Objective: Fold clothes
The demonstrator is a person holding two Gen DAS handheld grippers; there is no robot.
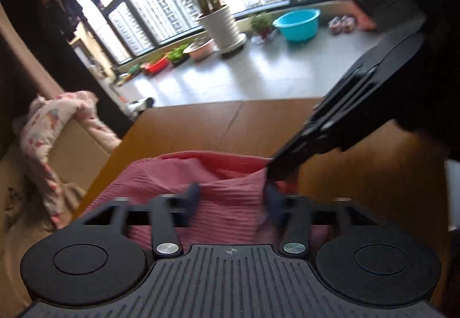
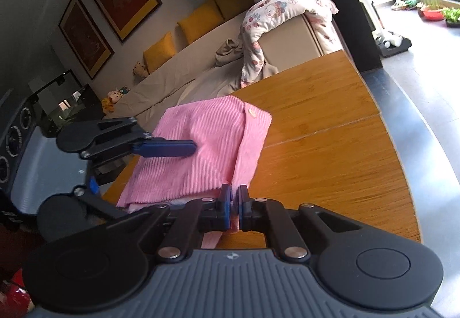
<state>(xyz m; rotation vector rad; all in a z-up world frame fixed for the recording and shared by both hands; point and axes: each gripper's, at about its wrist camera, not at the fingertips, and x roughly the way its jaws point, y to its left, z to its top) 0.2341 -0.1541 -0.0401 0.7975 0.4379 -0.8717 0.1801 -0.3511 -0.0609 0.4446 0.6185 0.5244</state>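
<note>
A pink ribbed garment (image 2: 201, 151) lies partly folded on the wooden table (image 2: 330, 145). It also shows in the left wrist view (image 1: 224, 197). My right gripper (image 2: 235, 200) is shut on the garment's near edge. My left gripper (image 1: 230, 197) is open, its blue fingertips (image 1: 191, 195) spread over the cloth. In the right wrist view the left gripper (image 2: 172, 148) hovers over the garment's left part. In the left wrist view the right gripper (image 1: 284, 165) pinches the cloth's upper right edge.
A floral garment (image 2: 270, 27) hangs over the beige sofa (image 2: 172, 82) beyond the table's left edge. A potted plant (image 1: 221, 27), a blue basin (image 1: 299, 24) and small planters stand on the floor by the windows.
</note>
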